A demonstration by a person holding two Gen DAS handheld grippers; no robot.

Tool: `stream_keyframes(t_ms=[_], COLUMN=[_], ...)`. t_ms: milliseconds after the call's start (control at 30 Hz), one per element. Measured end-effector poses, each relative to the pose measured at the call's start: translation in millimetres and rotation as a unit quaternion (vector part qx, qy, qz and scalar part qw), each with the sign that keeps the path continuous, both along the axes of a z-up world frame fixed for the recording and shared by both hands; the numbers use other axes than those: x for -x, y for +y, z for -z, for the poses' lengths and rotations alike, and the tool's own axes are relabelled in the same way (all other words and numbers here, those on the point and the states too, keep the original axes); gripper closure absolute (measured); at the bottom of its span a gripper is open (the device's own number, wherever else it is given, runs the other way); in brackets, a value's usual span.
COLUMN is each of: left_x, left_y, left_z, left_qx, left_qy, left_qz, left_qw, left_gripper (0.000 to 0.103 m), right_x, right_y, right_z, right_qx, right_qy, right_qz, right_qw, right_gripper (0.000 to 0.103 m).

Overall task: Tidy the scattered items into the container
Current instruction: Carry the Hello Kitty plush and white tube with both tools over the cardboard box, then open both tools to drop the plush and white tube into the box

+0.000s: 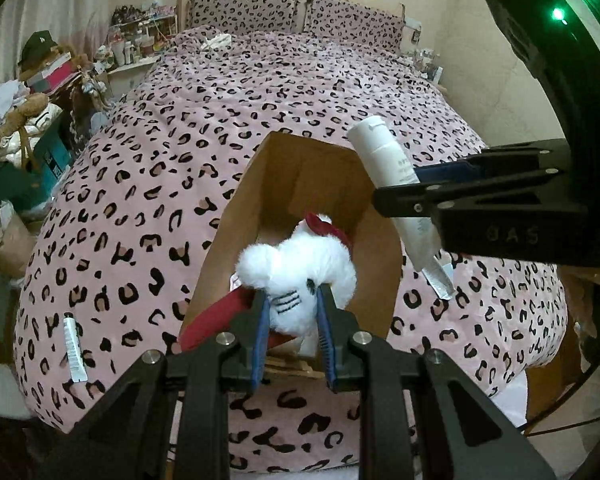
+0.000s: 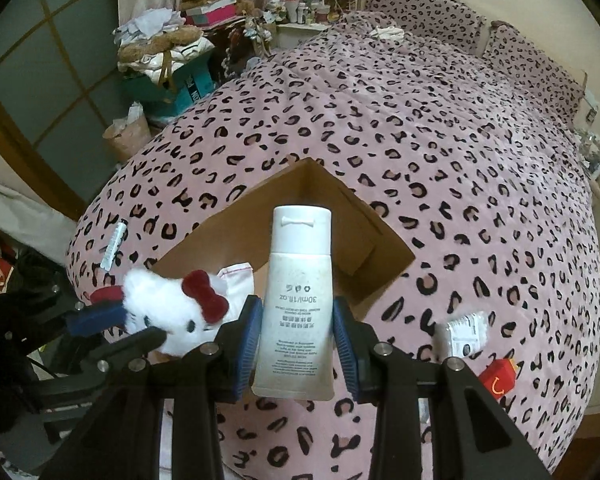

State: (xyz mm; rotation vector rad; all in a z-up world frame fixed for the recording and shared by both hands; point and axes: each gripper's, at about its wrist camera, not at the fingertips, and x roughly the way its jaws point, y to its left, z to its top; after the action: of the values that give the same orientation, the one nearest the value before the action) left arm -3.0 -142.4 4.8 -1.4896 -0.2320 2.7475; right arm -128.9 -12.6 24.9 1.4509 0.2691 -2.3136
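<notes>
Carrying both loads to the cardboard box (image 2: 380, 240) at frame centre: left gripper (image 1: 292, 316) clamps the white plush (image 1: 300, 272), right gripper (image 2: 298, 336) clamps the lotion tube (image 2: 296, 304). Next, likely release inside.

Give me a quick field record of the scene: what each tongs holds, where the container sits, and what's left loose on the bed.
left tongs: shut on white plush cat, at the box's near edge
right tongs: shut on white lotion tube, cap pointing away, held near the box
container: open cardboard box on the leopard-print bedspread
in box: pale cloth with pink stitching; the rest is hidden
loose on bed: small silver tube, white blister pack, red carton
</notes>
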Motion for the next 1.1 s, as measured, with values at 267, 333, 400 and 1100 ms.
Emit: stream_keyframes(t_ms=[267, 333, 400, 1100], left_x=[14.9, 17.0, 17.6, 16.6], left_y=[-0.2, 0.4, 0.2, -8.7], left_z=[9.2, 10.3, 10.7, 10.7], left_qx=[0.012, 0.015, 0.015, 0.013], left_qy=[-0.012, -0.015, -0.015, -0.019], left_qz=[0.000, 0.001, 0.000, -0.016], left_qw=[0.9999, 0.9998, 0.9998, 0.9996], left_gripper=[0.079, 0.079, 0.079, 0.045], right_x=[12.3, 14.5, 16.1, 21.5], right_y=[-4.8, -4.8, -5.3, -4.4], right_z=[11.9, 14.5, 16.5, 16.1], right_qx=[-0.006, -0.007, -0.008, 0.011], right_qy=[-0.009, -0.011, -0.013, -0.037], right_qz=[-0.002, -0.002, -0.003, -0.001], right_qw=[1.000, 1.000, 1.000, 0.999], right_gripper=[0.067, 0.067, 0.067, 0.067])
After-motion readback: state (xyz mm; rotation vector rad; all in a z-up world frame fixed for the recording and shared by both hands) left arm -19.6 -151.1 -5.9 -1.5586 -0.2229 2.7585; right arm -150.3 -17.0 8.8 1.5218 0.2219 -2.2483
